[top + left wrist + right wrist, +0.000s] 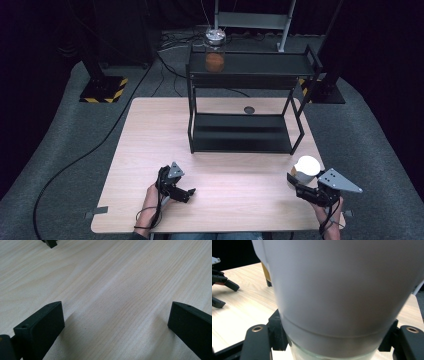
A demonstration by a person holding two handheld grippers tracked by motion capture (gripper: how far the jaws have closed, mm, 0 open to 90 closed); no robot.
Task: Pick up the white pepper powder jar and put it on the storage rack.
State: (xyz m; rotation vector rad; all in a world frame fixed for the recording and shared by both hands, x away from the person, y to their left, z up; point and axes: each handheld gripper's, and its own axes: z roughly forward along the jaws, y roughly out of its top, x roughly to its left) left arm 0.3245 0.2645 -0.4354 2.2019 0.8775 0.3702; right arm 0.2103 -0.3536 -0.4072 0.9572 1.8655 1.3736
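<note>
A white-lidded jar (306,168) with a clear glass body sits pinched between the jaws of the right gripper (295,181), in front of the black shelf rack (245,100), off its right front corner. The left gripper (189,193) rests near the table (235,185) edge, in front of the rack's left side, jaws spread wide around bare wood.

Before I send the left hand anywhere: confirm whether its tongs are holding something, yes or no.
No: in the left gripper view the left tongs stand wide apart, with just bare table between them.
</note>
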